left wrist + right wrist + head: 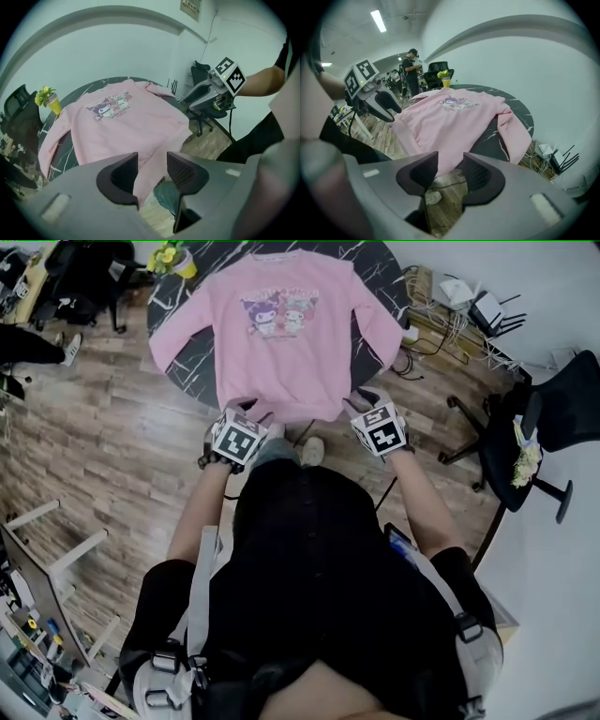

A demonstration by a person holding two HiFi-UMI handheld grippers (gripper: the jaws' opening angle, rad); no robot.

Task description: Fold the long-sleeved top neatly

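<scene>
Top (pixel 281 329): pink, long-sleeved, flat on far table (pixel 380 273), hem overhanging near edge. Left tool (pixel 152 161), right tool (pixel 450 161): jaws spread, hem loose between, unpinched. Likely risk: uneven grips, hem slipping, skewed fold.

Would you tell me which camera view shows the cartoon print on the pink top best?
The head view: it looks down on the print, whole and flat on the pink top. Both gripper views show it too, but smaller and foreshortened from the hem side.
</scene>
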